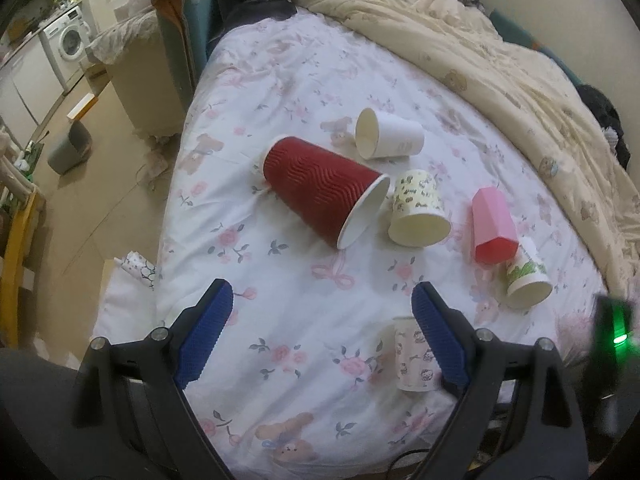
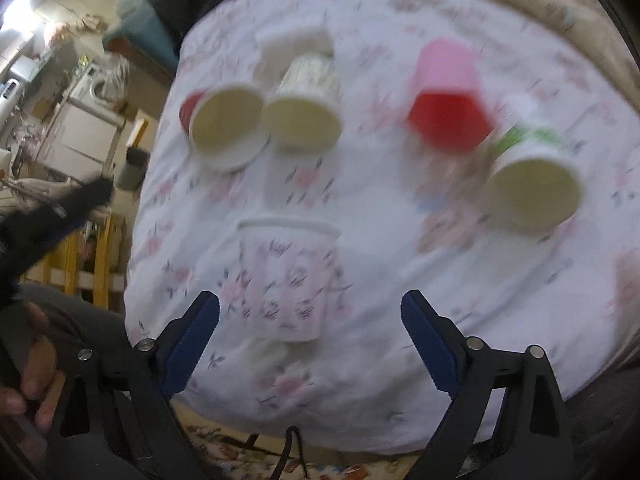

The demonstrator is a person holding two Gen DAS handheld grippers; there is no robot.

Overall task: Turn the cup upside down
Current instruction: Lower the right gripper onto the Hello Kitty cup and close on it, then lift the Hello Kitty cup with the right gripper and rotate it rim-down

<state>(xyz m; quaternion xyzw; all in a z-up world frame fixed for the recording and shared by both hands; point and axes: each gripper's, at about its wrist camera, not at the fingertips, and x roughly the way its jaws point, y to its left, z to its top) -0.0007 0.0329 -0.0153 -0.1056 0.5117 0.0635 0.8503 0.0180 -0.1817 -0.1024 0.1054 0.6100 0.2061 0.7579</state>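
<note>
Several paper cups lie on a floral bedsheet [image 1: 280, 300]. A pink-patterned white cup [image 2: 286, 280] stands in front of my right gripper [image 2: 310, 308], with its wide rim toward the far side; the view is blurred. It also shows in the left wrist view [image 1: 412, 356], beside the right fingertip of my left gripper [image 1: 322, 300]. Both grippers are open and empty. A big red ribbed cup [image 1: 320, 188], a white cup [image 1: 390, 134], a yellow-printed cup [image 1: 418, 208], a pink faceted cup [image 1: 494, 226] and a green-printed cup [image 1: 526, 276] lie on their sides.
A cream quilt [image 1: 500, 60] is bunched along the far and right side of the bed. The bed's left edge drops to a floor with a grey bin [image 1: 70, 148] and a washing machine [image 1: 68, 36]. A hand [image 2: 36, 380] shows at lower left.
</note>
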